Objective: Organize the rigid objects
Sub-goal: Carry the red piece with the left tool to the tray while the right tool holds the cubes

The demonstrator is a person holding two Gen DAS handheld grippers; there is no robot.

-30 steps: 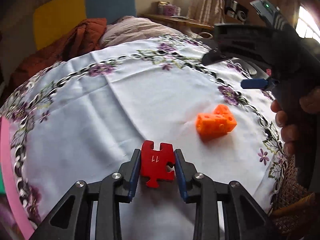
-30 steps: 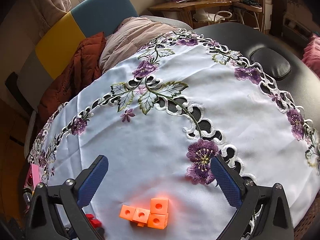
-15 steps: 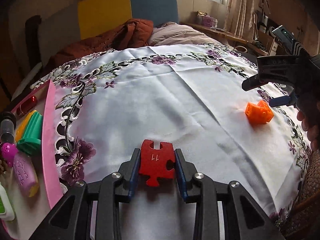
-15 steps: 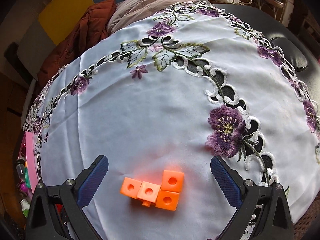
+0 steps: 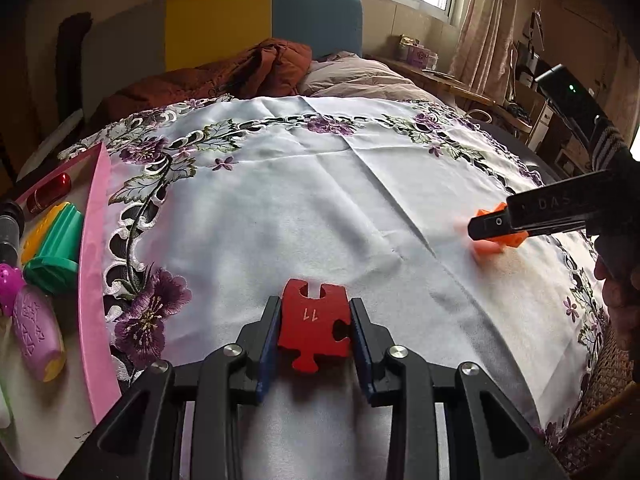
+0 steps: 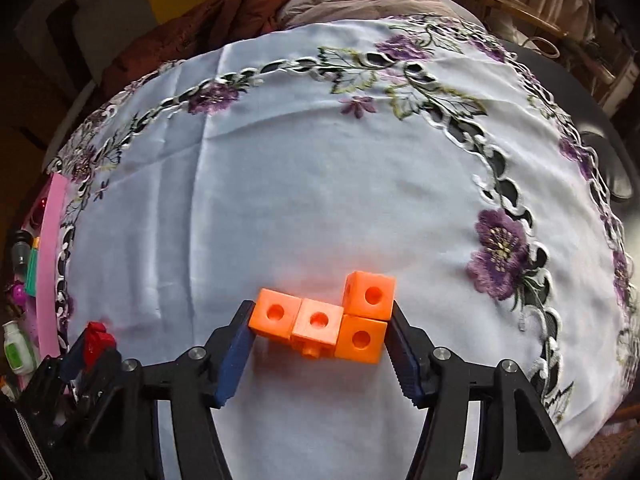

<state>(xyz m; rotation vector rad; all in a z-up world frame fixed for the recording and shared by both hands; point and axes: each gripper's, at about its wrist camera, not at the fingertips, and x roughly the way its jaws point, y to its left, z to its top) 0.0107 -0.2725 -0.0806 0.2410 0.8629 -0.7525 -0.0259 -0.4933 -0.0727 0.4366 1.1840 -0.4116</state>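
Left gripper (image 5: 314, 328): closed narrow on a red puzzle piece (image 5: 313, 326), one blue pad pressed to each side; held above the near part of the cloth.
Red puzzle piece: flat, jigsaw-shaped, marked "11"; a slot on its far edge, a tab on its near edge.
Right gripper (image 6: 320, 338): pointed steeply down at the cloth, jaws closing around the orange cube cluster (image 6: 326, 320); the right pad touches the cluster's right side, the left pad is at its left end, though contact there cannot be told.
Orange cube cluster: four joined cubes with round holes, lying on the cloth at the near right; in the left wrist view it shows blurred under the right gripper (image 5: 496, 226).
Tablecloth (image 5: 304, 200): white, with embroidered purple flowers and cutwork round its edge, spread over the worktop.
Pink tray (image 5: 94, 264): at the left edge of the cloth; holds a green ribbed piece (image 5: 56, 248), a purple bottle (image 5: 38, 332) and a red capsule (image 5: 50, 194).
Hand (image 5: 618, 292): at the far right, gripping the right gripper's handle.
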